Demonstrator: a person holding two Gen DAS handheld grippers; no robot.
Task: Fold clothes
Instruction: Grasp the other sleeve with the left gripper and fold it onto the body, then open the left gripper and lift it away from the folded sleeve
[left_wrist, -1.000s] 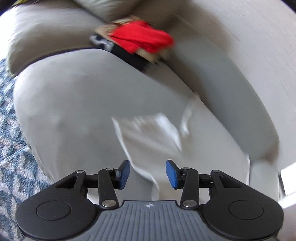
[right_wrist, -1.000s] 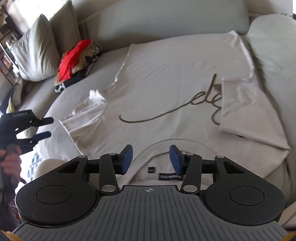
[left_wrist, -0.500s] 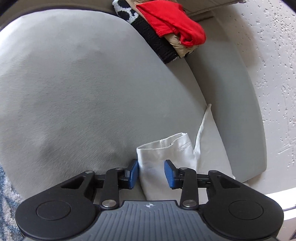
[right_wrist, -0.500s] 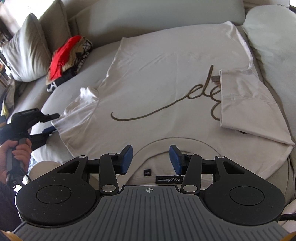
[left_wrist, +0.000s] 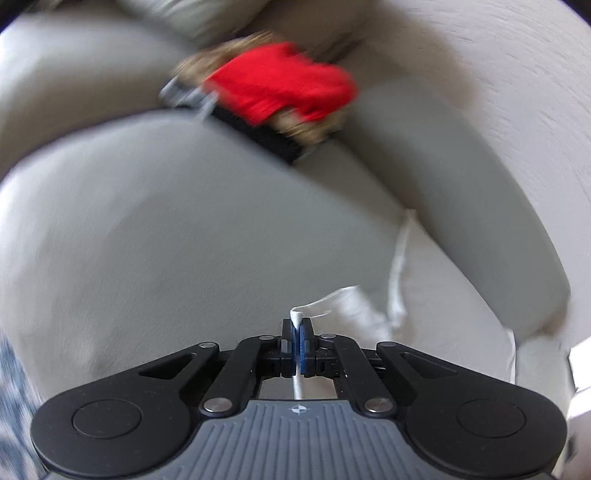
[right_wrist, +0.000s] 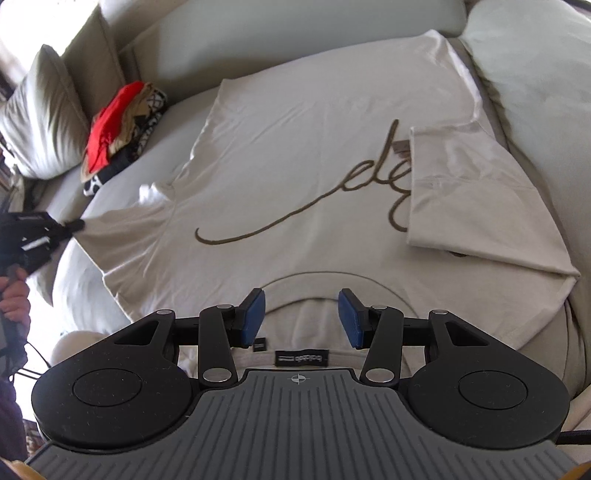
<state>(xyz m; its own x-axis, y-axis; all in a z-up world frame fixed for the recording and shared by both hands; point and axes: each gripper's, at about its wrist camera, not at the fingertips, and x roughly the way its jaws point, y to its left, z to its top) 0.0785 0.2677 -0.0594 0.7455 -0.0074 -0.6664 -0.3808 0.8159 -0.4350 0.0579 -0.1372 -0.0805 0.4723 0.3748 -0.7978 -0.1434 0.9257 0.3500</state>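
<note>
- Far left, right-wrist view: hand (right_wrist: 13, 299) on the handle of the left gripper (right_wrist: 75, 224), tips at the edge of the T-shirt's left sleeve (right_wrist: 122, 229).
- Left gripper (left_wrist: 296, 345), own view: jaws just closed, clamped on a fold of white sleeve (left_wrist: 343, 302) cloth; a strip of it runs through between the blue pads (left_wrist: 305, 345). View blurred.
- Cushion (right_wrist: 40, 110) at upper left, leaning against the sofa (right_wrist: 258, 33) back.
- Clothes pile (right_wrist: 118, 129) just right of the cushion, red piece on top, black-and-white patterned piece beneath; well apart from the shirt. Same pile (left_wrist: 273, 96) seen blurred ahead of the left gripper.
- T-shirt (right_wrist: 295, 166), cream, spread flat on the sofa seat, collar towards the camera, dark script (right_wrist: 306, 206) across the chest.
- Right gripper (right_wrist: 301, 321) over the collar (right_wrist: 332, 284): jaws apart, nothing between the pads, neck label (right_wrist: 301, 358) below them.
- Right sleeve (right_wrist: 472, 199) folded in over the chest, covering the end of the script.
</note>
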